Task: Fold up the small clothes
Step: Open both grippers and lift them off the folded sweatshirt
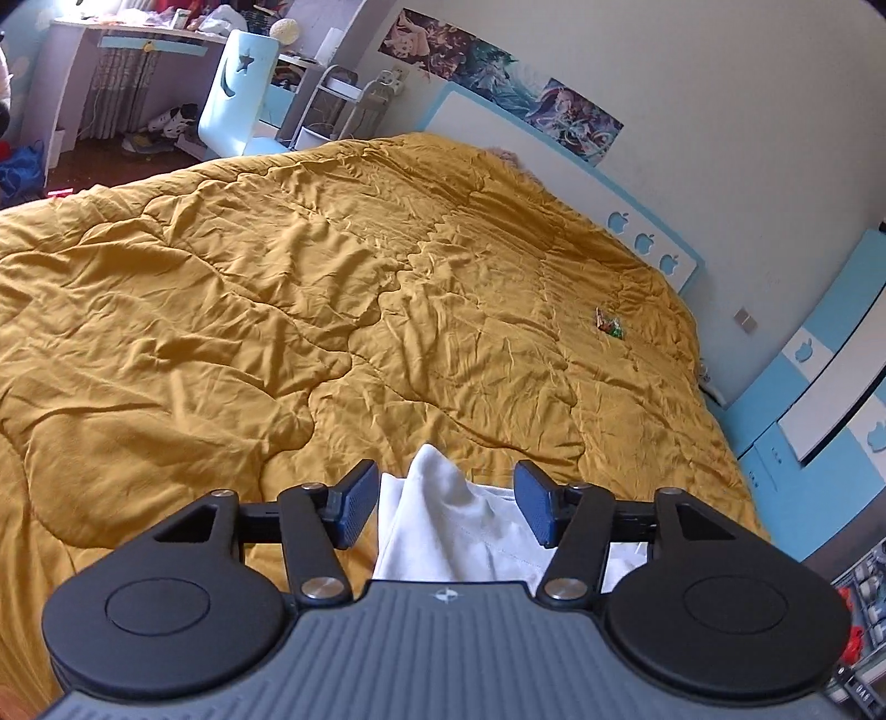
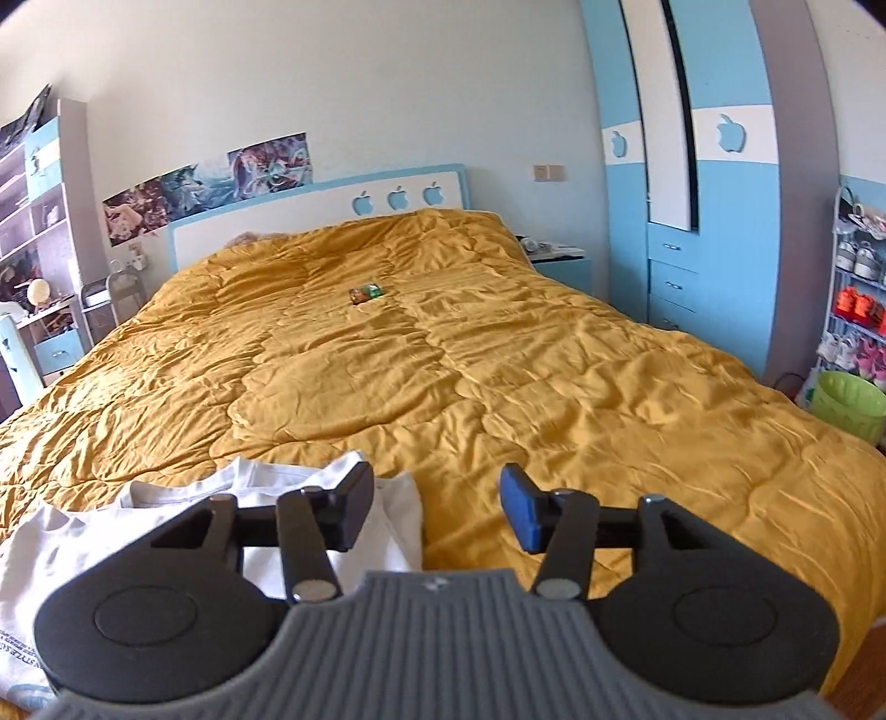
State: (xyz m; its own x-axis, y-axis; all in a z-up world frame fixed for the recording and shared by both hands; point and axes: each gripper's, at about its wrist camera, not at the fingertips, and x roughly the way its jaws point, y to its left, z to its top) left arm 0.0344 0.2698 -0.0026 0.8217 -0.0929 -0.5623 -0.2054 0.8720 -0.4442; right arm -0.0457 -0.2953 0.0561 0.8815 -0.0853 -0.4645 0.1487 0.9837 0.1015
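Mustard-yellow quilted cotton covers the whole bed (image 2: 498, 354), creased and sunlit in both wrist views; the white T-shirt (image 1: 459, 531) lies on this quilt at the near edge; in the left wrist view it sits at six o'clock, one corner of cloth standing up in a peak between the fingers (image 1: 354, 504) of the left gripper (image 1: 447, 501); those fingers stand apart, blue ribbed pads facing each other, and neither pad presses the cloth, so nothing is gripped; in the right wrist view the same T-shirt spreads flat toward seven o'clock, its ribbed neckline showing near the middle bottom and small printed lettering at the lower left hem; the right gripper (image 2: 443, 512) hangs over the shirt's right edge, its left finger above white cloth and its right finger above bare quilt; its fingers (image 2: 520, 512) are likewise spread with only air between them; a small green and red wrapper (image 2: 365, 292) lies alone on the quilt at twelve o'clock, well apart from the shirt; behind it the white headboard (image 2: 310, 213) with three blue apple cut-outs runs under a row of posters (image 2: 216, 183); a blue and white wardrobe (image 2: 714, 232) stands at two o'clock, a lime-green bin (image 2: 850, 404) at three o'clock beside a shoe rack; in the left wrist view a pale blue chair (image 1: 235, 94) with moon and star cut-outs stands at eleven o'clock by a cluttered desk (image 1: 133, 44)
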